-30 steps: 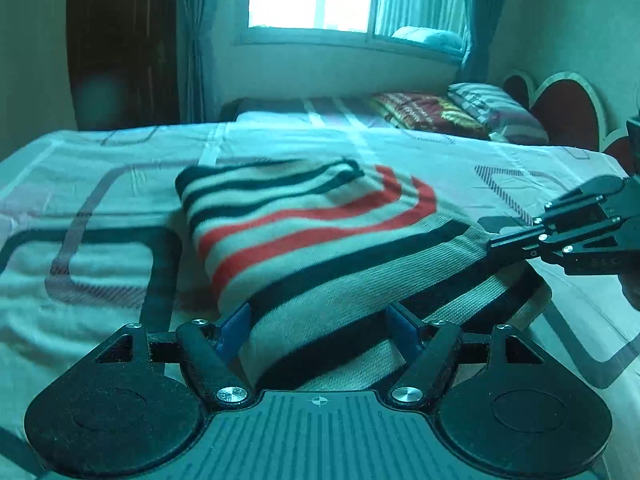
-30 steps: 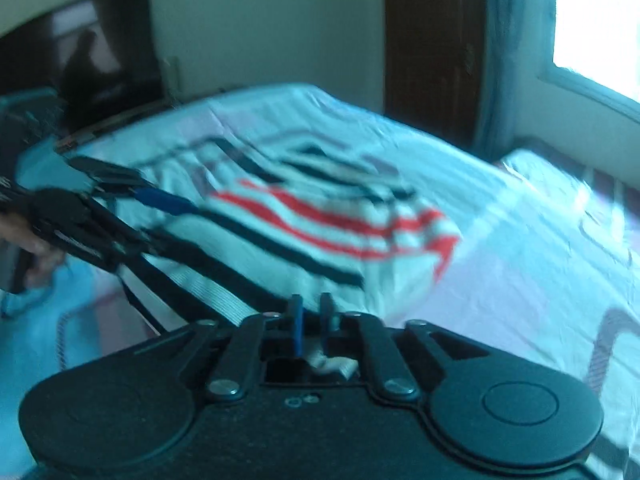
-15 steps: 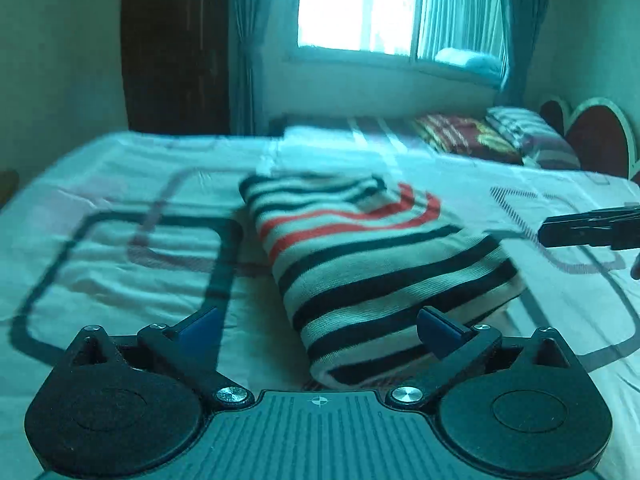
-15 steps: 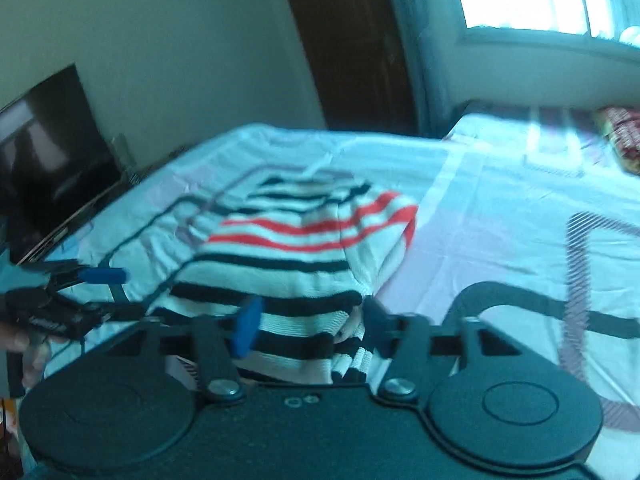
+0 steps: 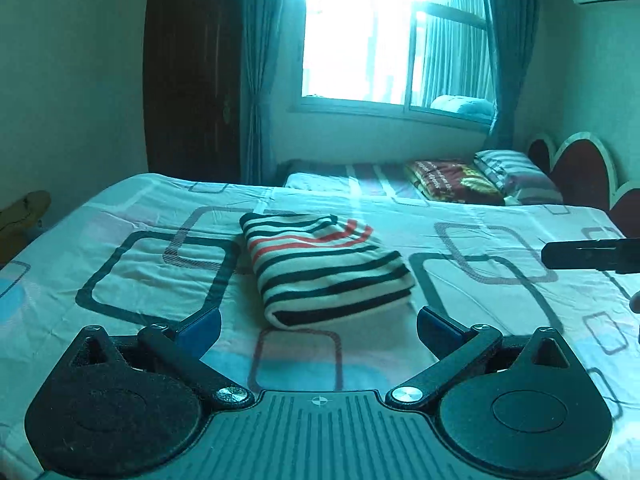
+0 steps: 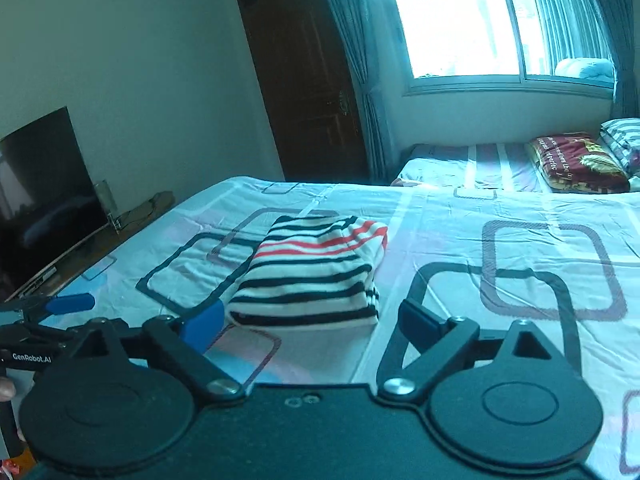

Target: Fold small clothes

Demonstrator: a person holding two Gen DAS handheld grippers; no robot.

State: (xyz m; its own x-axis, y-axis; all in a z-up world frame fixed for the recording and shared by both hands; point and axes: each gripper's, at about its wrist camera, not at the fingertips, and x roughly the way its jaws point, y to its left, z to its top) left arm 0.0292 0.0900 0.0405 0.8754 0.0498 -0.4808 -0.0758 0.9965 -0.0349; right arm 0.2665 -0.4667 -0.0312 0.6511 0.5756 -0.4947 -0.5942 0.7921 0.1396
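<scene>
Lying folded on the patterned bedsheet (image 5: 132, 264), mid-frame in both views, the striped garment (image 5: 324, 268) touches neither tool. Left gripper (image 5: 318, 326) gapes wide, empty; right gripper (image 6: 310, 322) is opening, apparently with nothing between its blue pads (image 6: 202, 326).

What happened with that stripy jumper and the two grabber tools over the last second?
Both tools let go and backed off: the left gripper now stands open and empty, the right gripper, shut a second ago, is opening with nothing between its jaws. The striped sweater stayed folded on the bed.
</scene>
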